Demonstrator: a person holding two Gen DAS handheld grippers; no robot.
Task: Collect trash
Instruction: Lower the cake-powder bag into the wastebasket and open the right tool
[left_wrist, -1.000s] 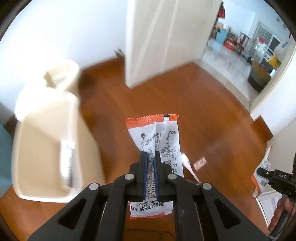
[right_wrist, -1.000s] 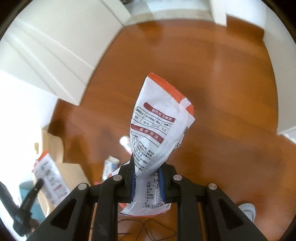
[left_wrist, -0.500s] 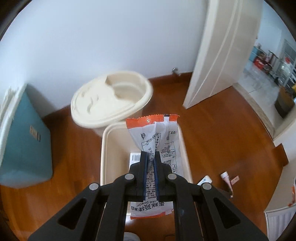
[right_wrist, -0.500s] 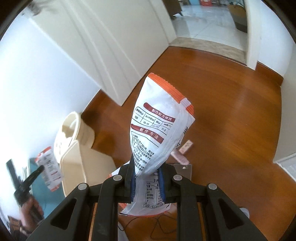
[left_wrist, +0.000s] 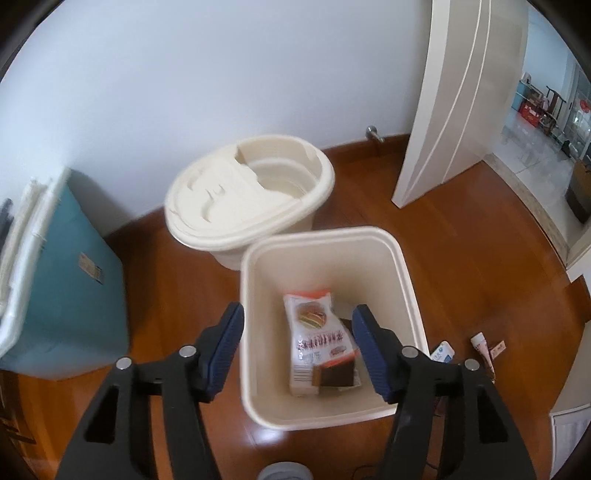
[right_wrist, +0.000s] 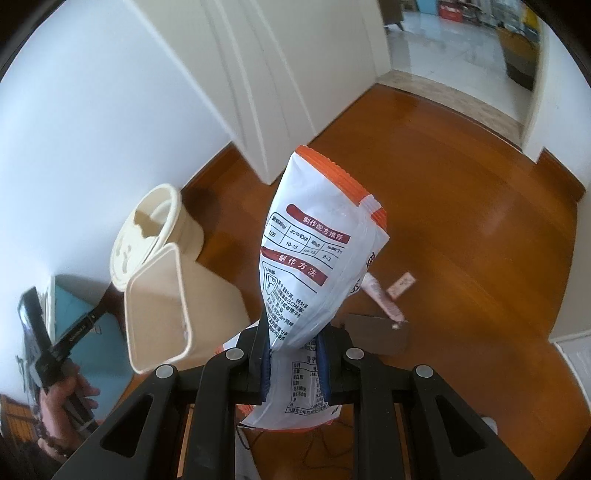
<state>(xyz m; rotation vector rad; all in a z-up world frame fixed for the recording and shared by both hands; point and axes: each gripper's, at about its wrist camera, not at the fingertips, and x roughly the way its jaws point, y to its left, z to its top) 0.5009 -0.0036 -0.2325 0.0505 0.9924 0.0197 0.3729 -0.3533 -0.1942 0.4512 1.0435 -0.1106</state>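
Note:
My left gripper (left_wrist: 295, 314) hovers over the cream square bin (left_wrist: 325, 236); its jaws are opening and nothing is between the pads. A white-and-orange snack packet (left_wrist: 317, 332) lies loose inside the bin, on top of a brown piece (left_wrist: 334, 374). My right gripper (right_wrist: 293, 354) is shut on a second white-and-orange packet (right_wrist: 314, 258), which stands up from the jaws above the wooden floor. In the right wrist view the square bin (right_wrist: 159, 302) is down to the left.
A round cream bin with a lid (left_wrist: 251, 199) stands behind the square one by the wall, with a teal box (left_wrist: 62, 277) at the left. A white door (left_wrist: 458, 92) stands ajar. A sachet (right_wrist: 380, 295), a small card (right_wrist: 400, 284) and brown cardboard (right_wrist: 376, 328) lie on the floor.
The left gripper swung over the square bin, opened, and its packet dropped inside. The right gripper rose and turned toward the bins, still gripping its packet.

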